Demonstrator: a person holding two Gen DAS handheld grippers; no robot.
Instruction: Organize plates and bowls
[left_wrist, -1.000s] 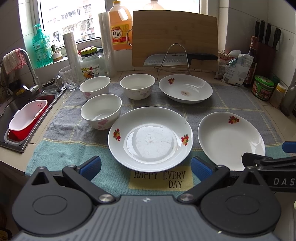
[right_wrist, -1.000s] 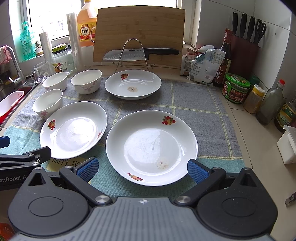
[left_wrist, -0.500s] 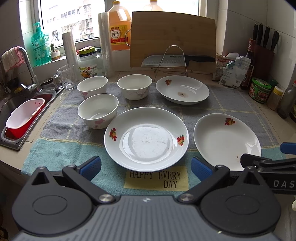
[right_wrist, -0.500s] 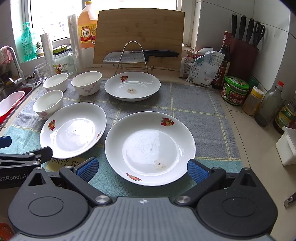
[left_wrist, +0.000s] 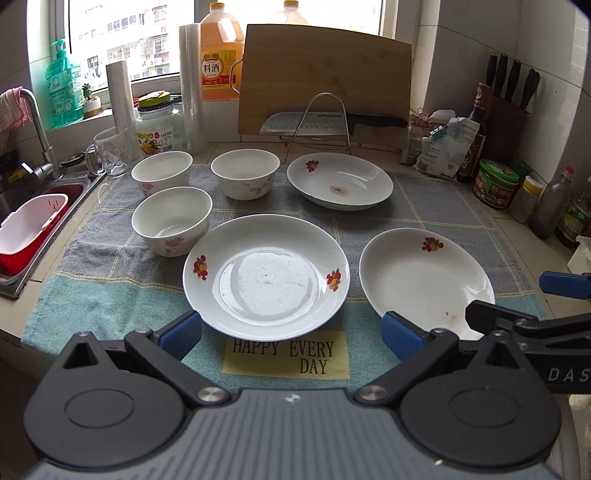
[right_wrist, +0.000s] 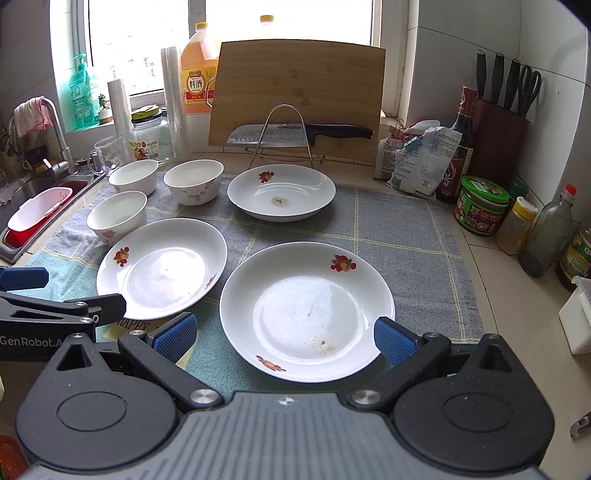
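Observation:
Three white plates with fruit prints lie on a grey-and-teal mat (left_wrist: 110, 258): a near-left plate (left_wrist: 266, 277) (right_wrist: 162, 267), a near-right plate (left_wrist: 424, 280) (right_wrist: 306, 310) and a far plate (left_wrist: 340, 181) (right_wrist: 281, 192). Three white bowls (left_wrist: 171, 219) (left_wrist: 161, 171) (left_wrist: 245, 172) stand at the back left. My left gripper (left_wrist: 291, 332) is open, its blue pads either side of the near-left plate's front rim. My right gripper (right_wrist: 284, 338) is open too, straddling the near-right plate's front rim. Neither holds anything.
A sink (left_wrist: 33, 206) with a red-and-white tub lies left of the mat. A cutting board (left_wrist: 325, 81), a knife on a wire rack (left_wrist: 317, 123), bottles, a jar and a glass mug line the back. Jars, bottles and a knife block (right_wrist: 502, 140) crowd the right edge.
Both views have pulled back and risen slightly; the plates sit a little farther from the fingers. Nothing on the mat has moved and both grippers stay open.

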